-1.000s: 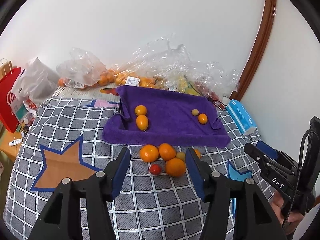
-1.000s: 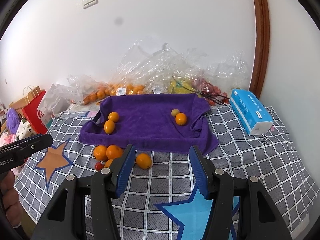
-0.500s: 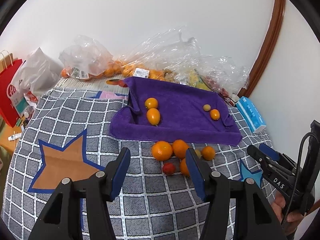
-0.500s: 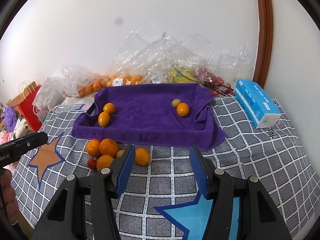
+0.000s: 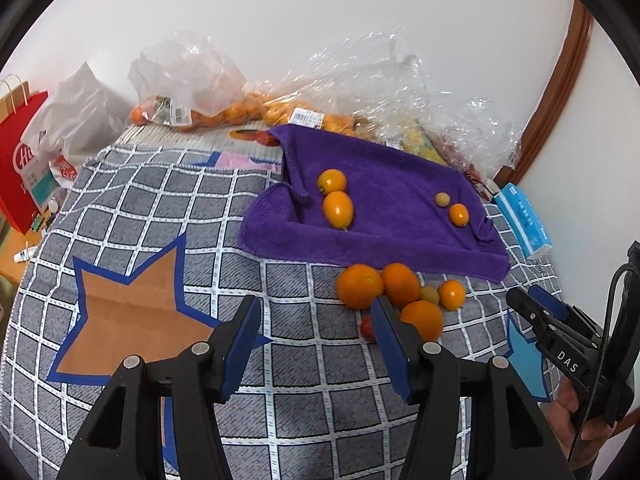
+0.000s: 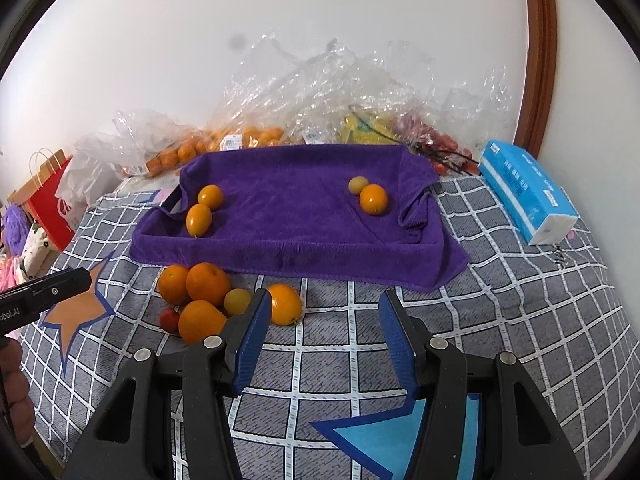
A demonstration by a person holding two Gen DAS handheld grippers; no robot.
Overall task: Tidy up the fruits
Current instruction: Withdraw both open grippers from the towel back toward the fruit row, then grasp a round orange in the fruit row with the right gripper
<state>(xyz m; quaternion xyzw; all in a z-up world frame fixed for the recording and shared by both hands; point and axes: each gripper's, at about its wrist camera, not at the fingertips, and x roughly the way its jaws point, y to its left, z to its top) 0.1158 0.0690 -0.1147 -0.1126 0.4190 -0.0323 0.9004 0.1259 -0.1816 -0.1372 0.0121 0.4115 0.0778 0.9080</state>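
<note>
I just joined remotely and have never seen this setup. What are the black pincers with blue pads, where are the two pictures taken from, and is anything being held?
These are two hand-held grippers; a person carries one in each hand, and a fisheye camera on each looks along its fingers. One picture is from the left gripper, the other from the right gripper. Both are open and hold nothing. On the checked cloth lies a purple towel with four small fruits on it. In front of it sits a loose pile of oranges, a small red fruit and a greenish one. A blue tissue pack and bags of fruit lie behind.
</note>
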